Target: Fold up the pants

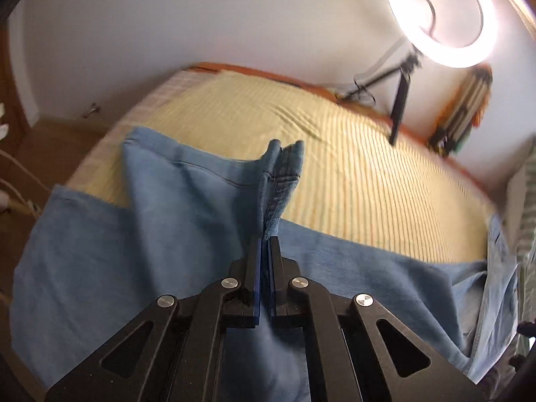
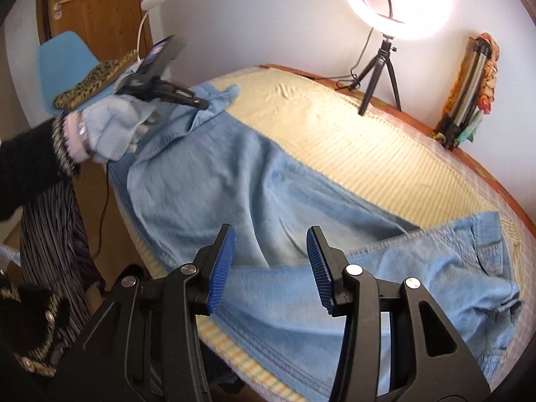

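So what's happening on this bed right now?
A person with a handheld gripper in each hand is folding light blue pants spread over a bed with a yellow striped cover. The left gripper is shut on the hem end of a leg, pinching it up. The right gripper hangs open above the pants, holding nothing.

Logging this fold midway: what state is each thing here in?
pants: spread on the bed, hem end pinched up
left gripper: shut on the pants hem
right gripper: open, nothing between its pads
ring light: lit
door: closed
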